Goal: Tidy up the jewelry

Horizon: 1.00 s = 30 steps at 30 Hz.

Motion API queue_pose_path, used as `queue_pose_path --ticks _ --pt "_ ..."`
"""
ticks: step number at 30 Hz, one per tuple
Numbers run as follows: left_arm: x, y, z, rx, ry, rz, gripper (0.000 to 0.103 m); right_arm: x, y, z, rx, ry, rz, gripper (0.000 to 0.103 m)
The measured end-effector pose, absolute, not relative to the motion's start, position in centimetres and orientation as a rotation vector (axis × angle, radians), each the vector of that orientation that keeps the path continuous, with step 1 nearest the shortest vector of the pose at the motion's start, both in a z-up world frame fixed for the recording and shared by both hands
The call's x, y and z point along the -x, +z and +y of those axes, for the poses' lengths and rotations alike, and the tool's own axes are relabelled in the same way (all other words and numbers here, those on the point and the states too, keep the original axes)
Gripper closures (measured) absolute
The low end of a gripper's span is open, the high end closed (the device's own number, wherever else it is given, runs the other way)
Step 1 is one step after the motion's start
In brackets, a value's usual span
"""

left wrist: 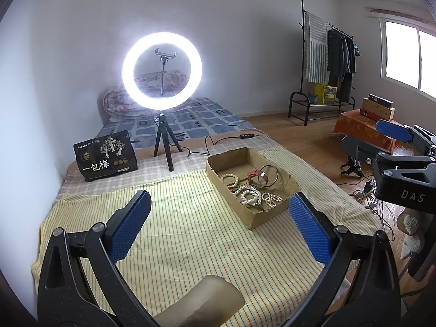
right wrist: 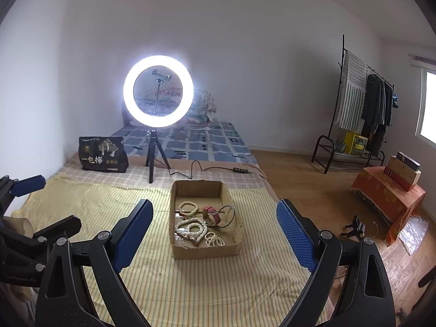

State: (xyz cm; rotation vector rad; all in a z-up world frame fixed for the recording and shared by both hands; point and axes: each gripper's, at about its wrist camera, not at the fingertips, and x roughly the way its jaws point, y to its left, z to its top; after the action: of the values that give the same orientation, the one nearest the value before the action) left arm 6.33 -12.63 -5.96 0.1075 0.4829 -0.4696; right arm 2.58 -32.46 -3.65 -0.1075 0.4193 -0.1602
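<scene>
An open cardboard box (left wrist: 268, 215) (right wrist: 178, 250) sits on the yellow striped cloth. Inside lie several white bead bracelets (left wrist: 250, 194) (right wrist: 190, 229), a red leather band (left wrist: 258, 178) (right wrist: 212, 214) and thin dark hoops (left wrist: 271, 175) (right wrist: 229, 215). My left gripper (left wrist: 220, 229) is open and empty, held above the cloth to the front left of the box. My right gripper (right wrist: 215, 234) is open and empty, held above the near end of the box. The right gripper also shows at the right edge of the left wrist view (left wrist: 395, 133).
A lit ring light on a tripod (left wrist: 162, 70) (right wrist: 158, 91) stands behind the box, its cable (left wrist: 207, 144) trailing right. A black snack bag (left wrist: 105, 155) (right wrist: 103, 154) stands at the back left. A clothes rack (left wrist: 327, 62) and an orange-covered stand (right wrist: 389, 196) are on the floor at right.
</scene>
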Motion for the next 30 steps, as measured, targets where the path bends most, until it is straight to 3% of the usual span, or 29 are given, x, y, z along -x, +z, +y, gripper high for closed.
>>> queue_pose_path --ticks 30 --pt "-6.64 -5.89 -12.14 -0.117 -0.445 0.468 0.000 -3.24 -4.36 -32.23 0.125 -0.133 0.454 0.011"
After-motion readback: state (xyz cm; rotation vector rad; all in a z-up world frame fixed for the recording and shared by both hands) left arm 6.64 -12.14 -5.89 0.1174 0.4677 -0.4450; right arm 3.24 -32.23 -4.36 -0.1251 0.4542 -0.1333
